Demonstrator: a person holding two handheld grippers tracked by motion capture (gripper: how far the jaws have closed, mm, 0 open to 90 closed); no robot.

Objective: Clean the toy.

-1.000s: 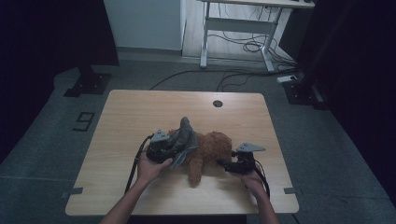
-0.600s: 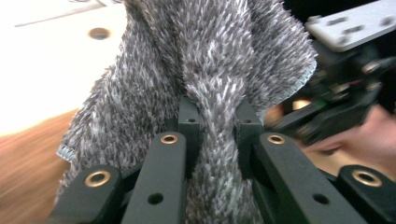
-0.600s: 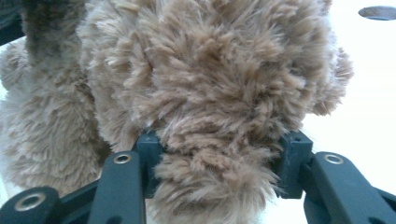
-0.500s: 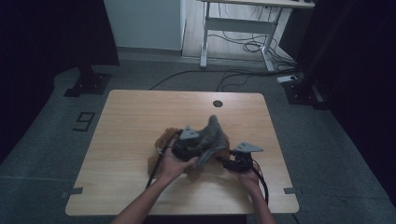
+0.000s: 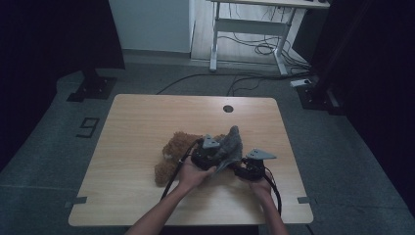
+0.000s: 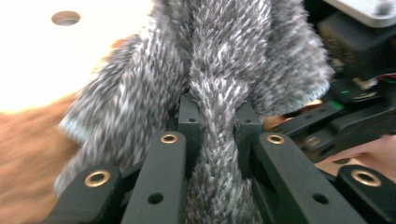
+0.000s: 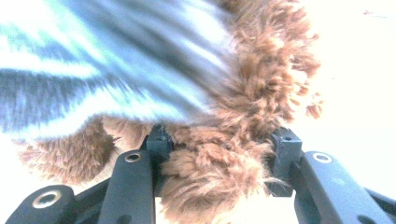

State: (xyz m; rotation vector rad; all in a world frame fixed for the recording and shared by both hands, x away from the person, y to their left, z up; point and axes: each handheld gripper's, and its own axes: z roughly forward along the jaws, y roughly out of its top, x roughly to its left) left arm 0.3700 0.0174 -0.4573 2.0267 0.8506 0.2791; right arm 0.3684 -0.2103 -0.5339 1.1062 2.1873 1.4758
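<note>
On the table [image 5: 147, 122] lies a brown plush toy [image 5: 172, 152], near the middle of the person's side. Over its right part hangs a grey furry cloth [image 5: 231, 146], lifted into a peak.

The left tool [image 5: 215, 155] is clamped on a twisted fold of the cloth: in the left gripper view the grey cloth [image 6: 219, 93] runs up between the two jaws, which pinch it narrow, and spreads out wide above them. The left hand [image 5: 192, 175] holds this tool just beside the right one.

The right tool [image 5: 241, 169] sits low at the toy's right edge. Its jaws have just been closing, and in the right gripper view the brown fur of the toy [image 7: 219, 172] fills the gap between them, the fingers [image 7: 159, 144] pressing into it on both sides. The grey cloth [image 7: 107, 70] hangs blurred above and to the left there.
</note>
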